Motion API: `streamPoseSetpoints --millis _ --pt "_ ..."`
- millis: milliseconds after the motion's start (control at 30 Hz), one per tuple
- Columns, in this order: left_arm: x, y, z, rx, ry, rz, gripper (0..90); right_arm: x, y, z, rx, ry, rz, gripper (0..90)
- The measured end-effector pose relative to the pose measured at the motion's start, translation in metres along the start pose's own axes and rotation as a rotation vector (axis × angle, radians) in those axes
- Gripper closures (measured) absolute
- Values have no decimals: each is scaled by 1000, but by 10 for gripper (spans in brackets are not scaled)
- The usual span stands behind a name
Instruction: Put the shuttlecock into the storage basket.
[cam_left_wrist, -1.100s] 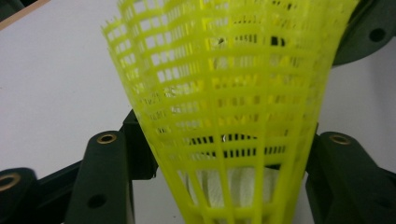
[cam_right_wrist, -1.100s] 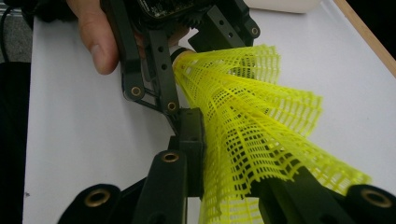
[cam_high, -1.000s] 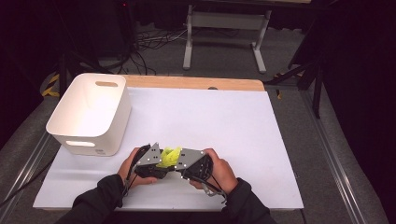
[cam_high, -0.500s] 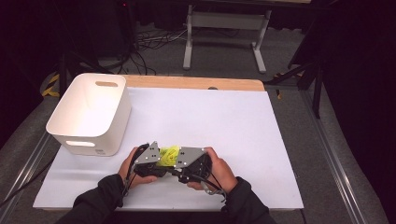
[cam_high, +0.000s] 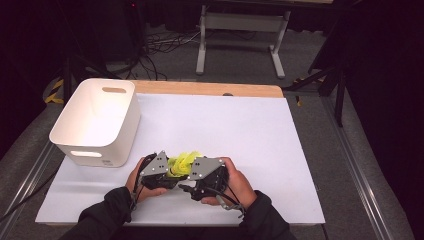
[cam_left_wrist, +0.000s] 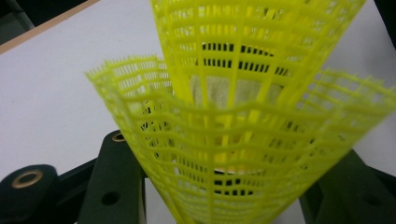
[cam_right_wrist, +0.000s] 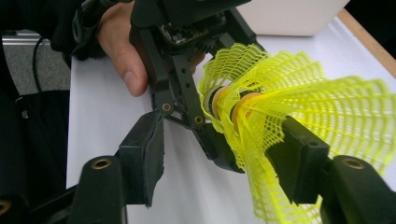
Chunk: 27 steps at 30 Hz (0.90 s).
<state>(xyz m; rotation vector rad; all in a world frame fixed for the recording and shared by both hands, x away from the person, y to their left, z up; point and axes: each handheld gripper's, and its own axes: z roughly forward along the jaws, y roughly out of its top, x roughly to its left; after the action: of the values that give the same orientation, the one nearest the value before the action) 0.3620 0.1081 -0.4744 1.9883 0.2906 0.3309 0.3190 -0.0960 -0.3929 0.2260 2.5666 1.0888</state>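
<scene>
Two yellow plastic shuttlecocks (cam_high: 182, 161) sit nested one inside the other, held just above the white table cover (cam_high: 235, 125) near its front edge. My left gripper (cam_high: 171, 173) comes in from the left and is shut on the outer skirt (cam_left_wrist: 219, 140), one black jaw on each side. In the right gripper view, the left gripper (cam_right_wrist: 205, 119) clamps the stack near the cork ends (cam_right_wrist: 219, 100). My right gripper (cam_right_wrist: 219, 140) faces it; its jaws have just been opening. The skirt (cam_right_wrist: 299, 102) lies between them, its left pad (cam_right_wrist: 152, 149) well apart from the mesh.
A white plastic bin (cam_high: 95, 120) with handle slots stands at the left of the table, close behind the left hand. The table's wooden back edge (cam_high: 210, 89) shows beyond the cover. Metal stand legs (cam_high: 240, 22) and cables lie on the floor behind.
The right gripper's jaws have spread apart from the shuttlecock skirt. Both hands stay close together at the front of the table; the left grip looks unchanged.
</scene>
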Motion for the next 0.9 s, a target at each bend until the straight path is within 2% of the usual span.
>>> streamPoseSetpoints --millis 267,500,633,900 --pt "1 0 -3 -11 3 4 515 0 3 -18 -45 -48 7 306" --pt "1 0 -4 -15 9 6 515 -2 -1 -32 -83 -135 10 237" --pt "1 0 -5 -18 9 5 515 -4 -3 -35 -82 -152 14 216" --pt "1 0 -8 -25 10 -3 516 -10 -14 -40 -77 -223 38 170"
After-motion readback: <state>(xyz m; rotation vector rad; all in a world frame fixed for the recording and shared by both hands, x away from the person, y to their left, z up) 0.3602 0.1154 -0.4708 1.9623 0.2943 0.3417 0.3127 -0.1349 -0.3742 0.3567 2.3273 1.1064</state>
